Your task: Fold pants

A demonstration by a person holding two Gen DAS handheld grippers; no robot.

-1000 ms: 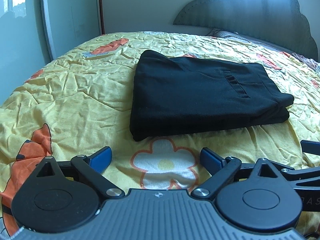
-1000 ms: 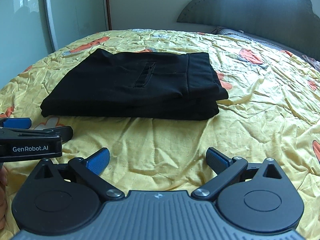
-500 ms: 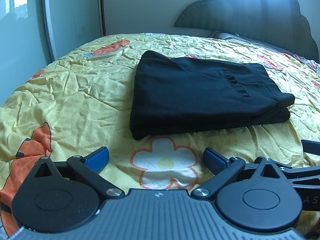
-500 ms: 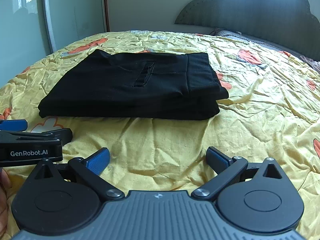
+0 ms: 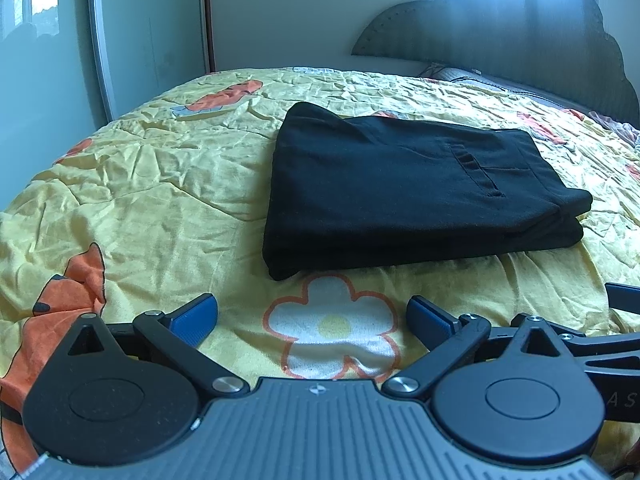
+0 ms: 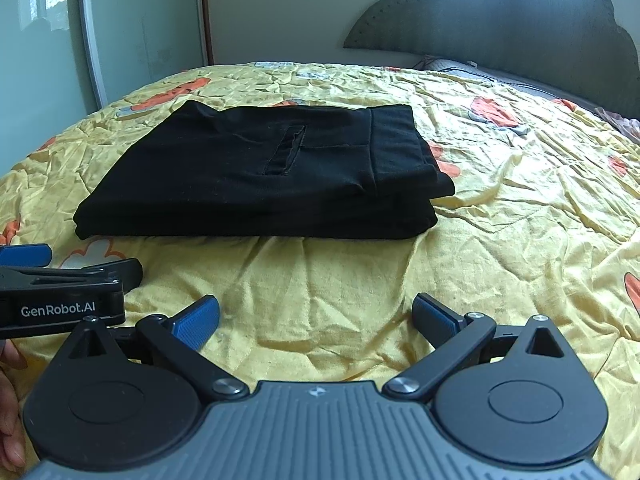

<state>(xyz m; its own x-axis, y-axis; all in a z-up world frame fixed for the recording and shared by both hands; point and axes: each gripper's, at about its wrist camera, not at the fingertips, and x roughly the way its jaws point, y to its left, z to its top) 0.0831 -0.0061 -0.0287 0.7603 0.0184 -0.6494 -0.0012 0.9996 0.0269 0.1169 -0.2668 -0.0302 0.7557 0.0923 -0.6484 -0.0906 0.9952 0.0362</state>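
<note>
Left tool [image 5: 312,320] and right tool [image 6: 316,318] spread wide, empty, folded black pants [image 6: 256,172] ahead, apart

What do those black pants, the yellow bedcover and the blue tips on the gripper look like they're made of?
Black pants: soft matte fabric, perhaps a knit; no sheen, thick rounded fold edges.
Yellow bedcover: thin woven cloth, likely cotton; fine sharp creases and a printed pattern.
Blue pads on the right gripper: probably rubber or plastic; ribbed, matte surface.
</note>
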